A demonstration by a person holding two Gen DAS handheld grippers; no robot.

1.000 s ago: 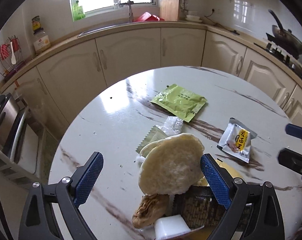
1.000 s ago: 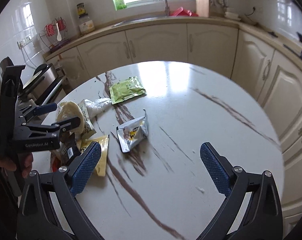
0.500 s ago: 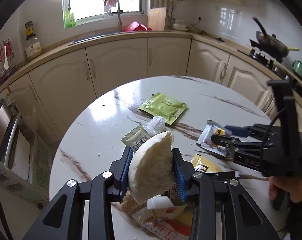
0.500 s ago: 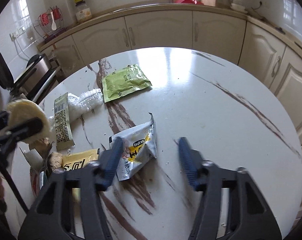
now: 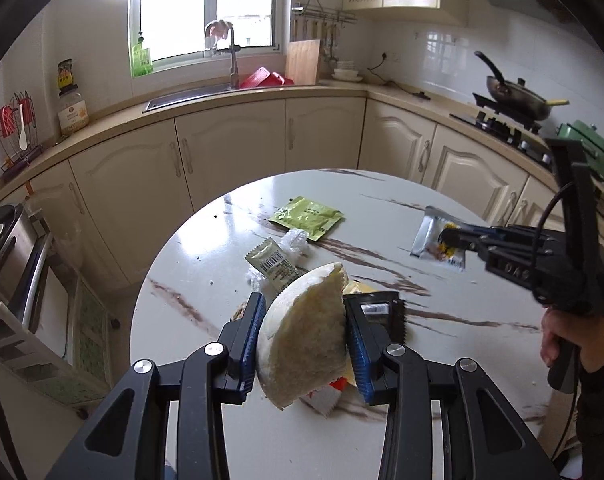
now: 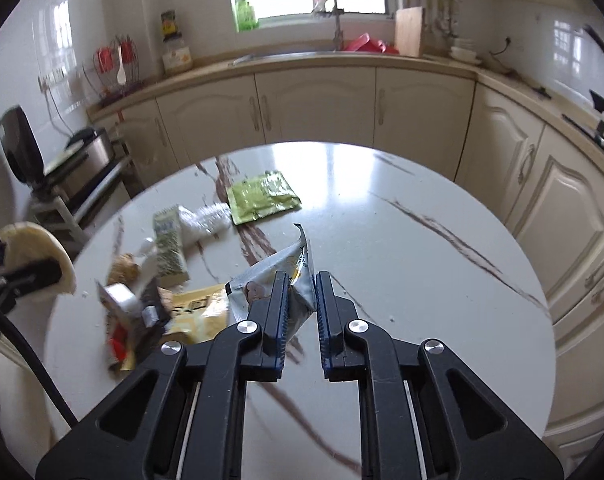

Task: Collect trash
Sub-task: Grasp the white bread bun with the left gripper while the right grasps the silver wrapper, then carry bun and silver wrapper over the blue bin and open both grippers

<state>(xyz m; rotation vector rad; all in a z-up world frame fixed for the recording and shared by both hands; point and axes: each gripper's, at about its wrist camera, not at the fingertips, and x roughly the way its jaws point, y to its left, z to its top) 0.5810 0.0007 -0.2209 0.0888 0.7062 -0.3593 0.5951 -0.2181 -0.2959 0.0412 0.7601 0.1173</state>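
My left gripper (image 5: 303, 304) is shut on a pale half bun (image 5: 305, 340), held up above the round marble table (image 5: 206, 264). The bun also shows at the left edge of the right wrist view (image 6: 34, 248). My right gripper (image 6: 302, 280) has its jaws closing on a silver snack wrapper (image 6: 262, 280), which is pinched between the pads and raised off the table (image 5: 431, 232). On the table lie a green packet (image 5: 305, 218), a barcode sachet (image 5: 272, 264), crumpled clear plastic (image 5: 296, 240) and a yellow wrapper (image 6: 198, 312).
A heap of wrappers and food scraps (image 6: 130, 308) sits near the table's left edge. Cream cabinets (image 5: 230, 152) curve behind it. A wok on the stove (image 5: 517, 96) is at the right, a metal appliance (image 5: 6, 256) at the left. A hand (image 5: 557, 340) holds the right gripper.
The left jaws closed on the bun and lifted it off the heap. The right gripper moved over the silver wrapper, its jaws narrowed around it, and the wrapper rose from the table.
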